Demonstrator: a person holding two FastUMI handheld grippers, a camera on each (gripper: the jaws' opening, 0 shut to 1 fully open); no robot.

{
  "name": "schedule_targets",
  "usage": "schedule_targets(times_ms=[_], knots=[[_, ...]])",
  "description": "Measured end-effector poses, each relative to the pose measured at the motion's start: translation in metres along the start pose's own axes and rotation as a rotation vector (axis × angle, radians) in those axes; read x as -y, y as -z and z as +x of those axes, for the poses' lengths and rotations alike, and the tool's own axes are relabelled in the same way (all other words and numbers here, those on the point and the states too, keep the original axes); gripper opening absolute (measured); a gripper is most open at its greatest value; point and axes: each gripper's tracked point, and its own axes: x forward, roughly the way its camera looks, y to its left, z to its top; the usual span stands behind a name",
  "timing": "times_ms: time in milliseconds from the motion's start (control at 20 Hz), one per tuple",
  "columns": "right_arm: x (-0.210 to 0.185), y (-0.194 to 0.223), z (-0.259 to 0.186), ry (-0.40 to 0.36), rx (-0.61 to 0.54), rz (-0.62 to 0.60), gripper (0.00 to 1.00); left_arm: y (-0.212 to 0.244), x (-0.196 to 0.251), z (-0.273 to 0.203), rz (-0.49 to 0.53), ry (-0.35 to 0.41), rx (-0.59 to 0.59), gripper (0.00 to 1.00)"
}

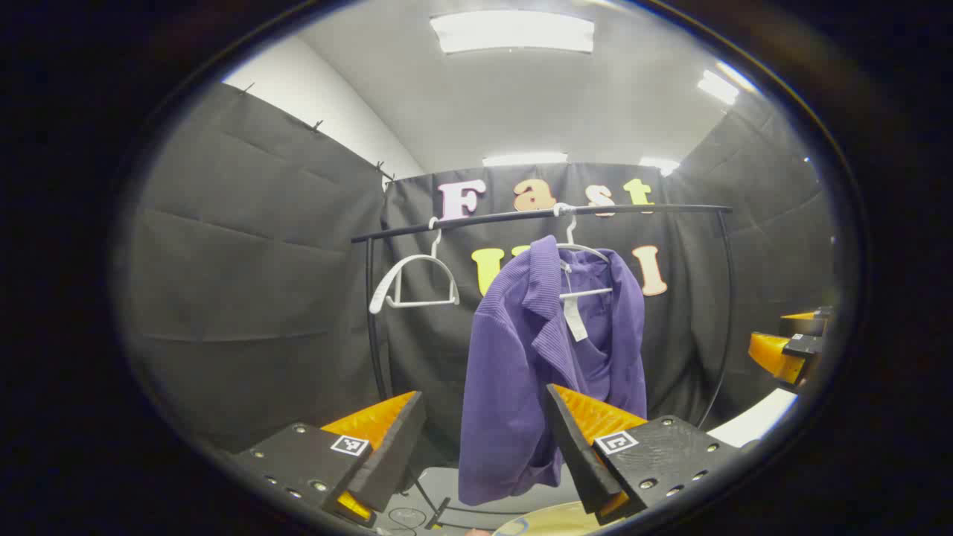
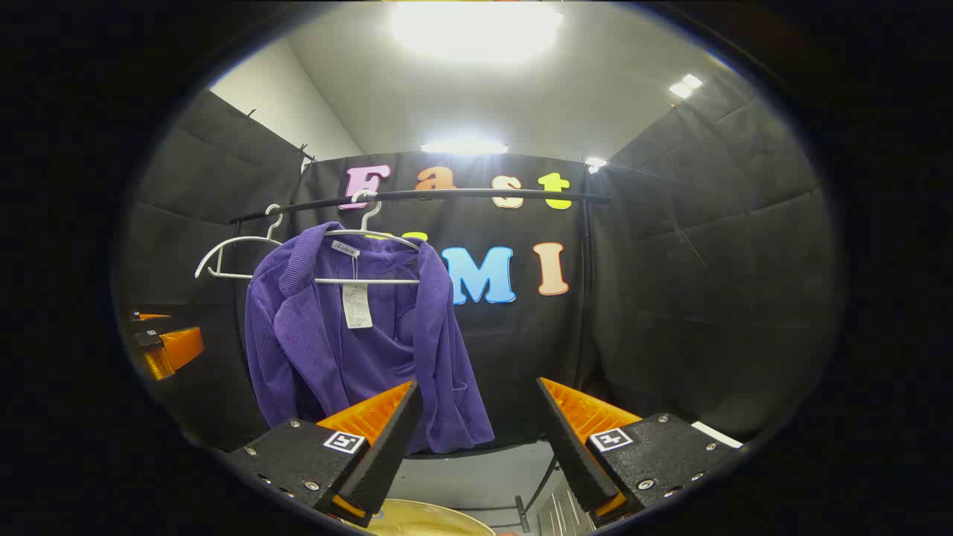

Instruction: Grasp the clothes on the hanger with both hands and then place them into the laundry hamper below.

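A purple jacket hangs on a white hanger from a black rail. In the left gripper view my left gripper stands open in front of the jacket's lower part, apart from it, and the right gripper shows at the far right edge. In the right gripper view the jacket hangs at left on its hanger. My right gripper is open, nothing between its fingers, the jacket's hem behind its left finger. The left gripper shows at the far left. A pale round hamper rim lies below.
An empty white hanger hangs on the rail left of the jacket. The rack's black uprights stand at each side, with its base bars on the grey floor. Black cloth walls close the booth on three sides.
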Motion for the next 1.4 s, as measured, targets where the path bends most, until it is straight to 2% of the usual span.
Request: schedule_targets(times_ms=[450,750,800,900,1100,1350,1400], knots=[[0.003,0.004,-0.004,0.012,-0.012,0.016,0.94,0.002,0.007,-0.009,-0.008,0.044,-0.003,0.94],[0.007,0.004,0.001,0.006,-0.011,0.014,0.94,0.001,0.017,-0.001,0.002,0.047,0.001,0.94],[0.008,0.003,0.002,0.007,-0.011,0.013,0.94,0.000,0.019,0.000,0.000,0.047,0.002,0.99],[0.012,0.001,0.006,0.008,-0.007,0.013,0.94,-0.002,0.020,0.001,0.002,0.043,0.006,0.99],[0.018,-0.010,0.026,-0.001,0.014,0.017,0.94,-0.009,0.025,0.014,0.016,0.031,0.008,0.99],[0.020,-0.034,0.070,-0.027,0.064,0.023,0.93,-0.028,0.053,0.049,0.022,0.033,0.036,0.99],[0.018,-0.038,0.079,-0.039,0.069,0.023,0.93,-0.030,0.060,0.058,0.011,0.037,0.036,0.94]])
